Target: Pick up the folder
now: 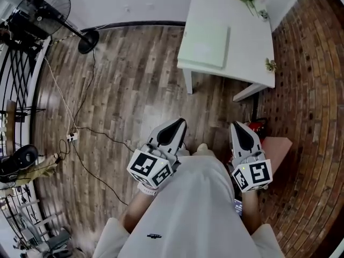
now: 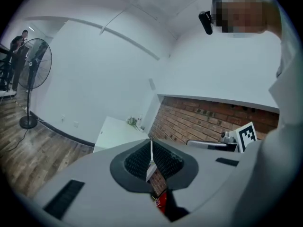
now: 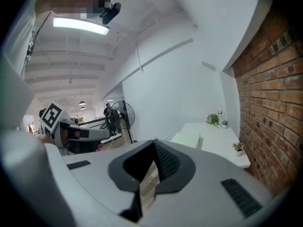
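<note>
Folder (image 1: 204, 44), pale green, lies flat on the white table (image 1: 250, 42), toward the table's near left corner and well apart from both tongs. Left tongs (image 1: 179, 123) and right tongs (image 1: 238, 127) are held close in front of the person's body above the wooden floor (image 1: 123, 90). Both point toward the table, each with its jaws pressed together and nothing between them.
</note>
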A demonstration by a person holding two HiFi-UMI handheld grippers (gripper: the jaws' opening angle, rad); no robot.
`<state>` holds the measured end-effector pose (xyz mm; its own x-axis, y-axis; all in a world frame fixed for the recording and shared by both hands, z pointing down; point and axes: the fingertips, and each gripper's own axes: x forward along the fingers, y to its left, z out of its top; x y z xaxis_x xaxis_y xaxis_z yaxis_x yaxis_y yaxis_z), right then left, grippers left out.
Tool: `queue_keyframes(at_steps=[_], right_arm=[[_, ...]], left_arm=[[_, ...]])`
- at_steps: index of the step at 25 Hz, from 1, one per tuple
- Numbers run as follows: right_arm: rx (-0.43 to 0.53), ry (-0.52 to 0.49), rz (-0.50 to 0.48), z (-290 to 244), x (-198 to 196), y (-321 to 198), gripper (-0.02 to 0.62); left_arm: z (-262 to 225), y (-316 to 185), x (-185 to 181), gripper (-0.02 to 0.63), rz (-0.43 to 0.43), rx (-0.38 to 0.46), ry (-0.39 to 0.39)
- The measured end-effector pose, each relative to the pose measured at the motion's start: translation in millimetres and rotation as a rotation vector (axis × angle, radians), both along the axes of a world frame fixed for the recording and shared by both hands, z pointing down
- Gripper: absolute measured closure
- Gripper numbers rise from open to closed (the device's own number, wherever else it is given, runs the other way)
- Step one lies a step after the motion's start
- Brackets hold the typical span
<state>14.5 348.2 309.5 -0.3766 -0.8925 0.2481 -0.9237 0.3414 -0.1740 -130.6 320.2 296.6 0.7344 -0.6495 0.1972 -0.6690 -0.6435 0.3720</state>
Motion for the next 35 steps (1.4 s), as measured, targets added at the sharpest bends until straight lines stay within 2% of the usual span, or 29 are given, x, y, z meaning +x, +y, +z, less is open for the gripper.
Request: queue_keyframes(at_steps=[2,6,13,19,28,35], right_arm=[[0.002,-0.028,-0.003,0,9,4,0.589],[0.013,-0.008,-0.010,3,30,10,0.589],[0.013,-0.069,0.016,13,63,8,0.588],[-0.001,-0.106,0.028,12,77,6,0.588],[-0.011,-0.110,0.039,13,84,-17,0.588],[-0.043,-0.115,0.053,22,75,-56,0.588]], left_arm=[[2,3,10,0.578,0.000,0.005,-0.020],[3,10,29,0.578,0.002,0.037,-0.088],[-1,21,48,0.578,-0.054,0.075,-0.101],[3,27,63,0.578,-0.039,0.058,-0.120],[-1,-8,83,0.578,0.001,0.063,-0.105],[7,-53,81,0.578,0.026,0.043,-0.102]])
